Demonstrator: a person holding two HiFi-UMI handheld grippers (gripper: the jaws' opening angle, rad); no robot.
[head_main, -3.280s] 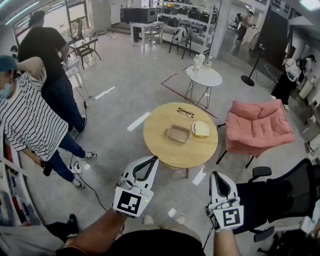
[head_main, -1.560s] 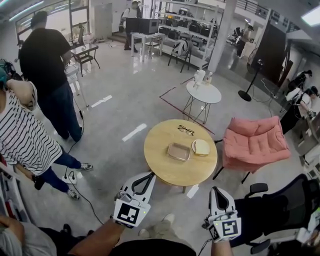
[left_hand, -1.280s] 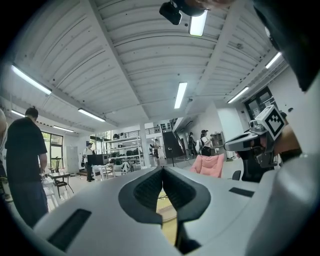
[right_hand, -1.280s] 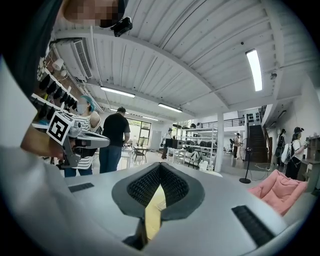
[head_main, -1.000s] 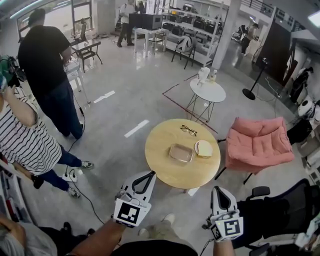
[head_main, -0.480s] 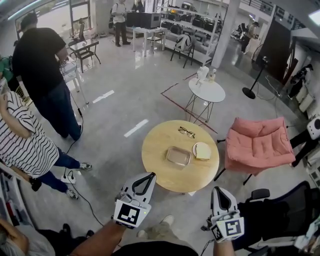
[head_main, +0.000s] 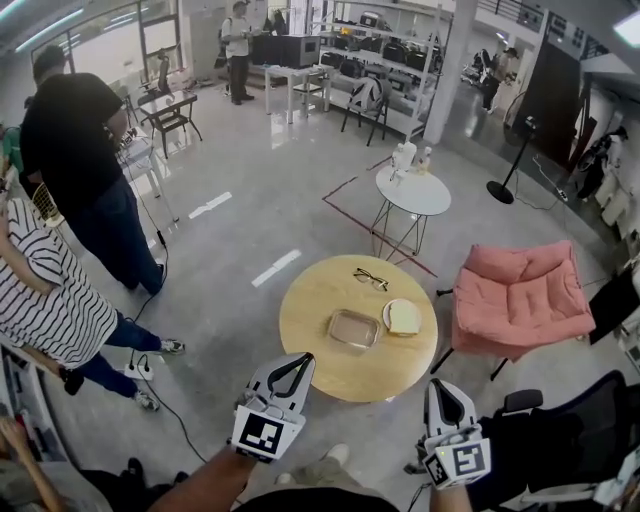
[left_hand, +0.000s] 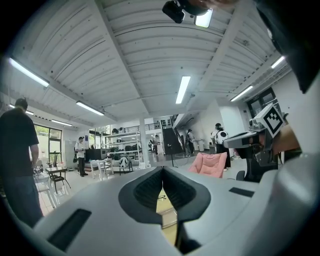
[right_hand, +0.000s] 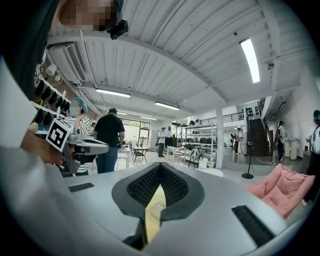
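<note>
A round wooden table (head_main: 310, 352) stands ahead of me. On it lie a clear rectangular container (head_main: 353, 328), a slice of bread on a white plate (head_main: 403, 317) and a pair of glasses (head_main: 371, 279). My left gripper (head_main: 297, 363) hangs just short of the table's near edge, jaws shut and empty. My right gripper (head_main: 439, 387) is lower right, past the table's rim, also shut with nothing held. In the left gripper view the jaws (left_hand: 162, 172) meet tip to tip, with the wooden top showing below them. The right gripper view shows the jaws (right_hand: 159, 169) touching at the tips.
A pink armchair (head_main: 520, 290) sits right of the table, a small white round table (head_main: 413, 189) behind it. A black office chair (head_main: 560, 430) is at lower right. Two people stand left: one in black (head_main: 75, 150), one in a striped shirt (head_main: 45, 300). A cable (head_main: 170, 385) trails on the floor.
The table has come nearer and lower in the head view as I stepped forward. Both grippers keep their pose and stay shut. The people at the left have shifted a little.
</note>
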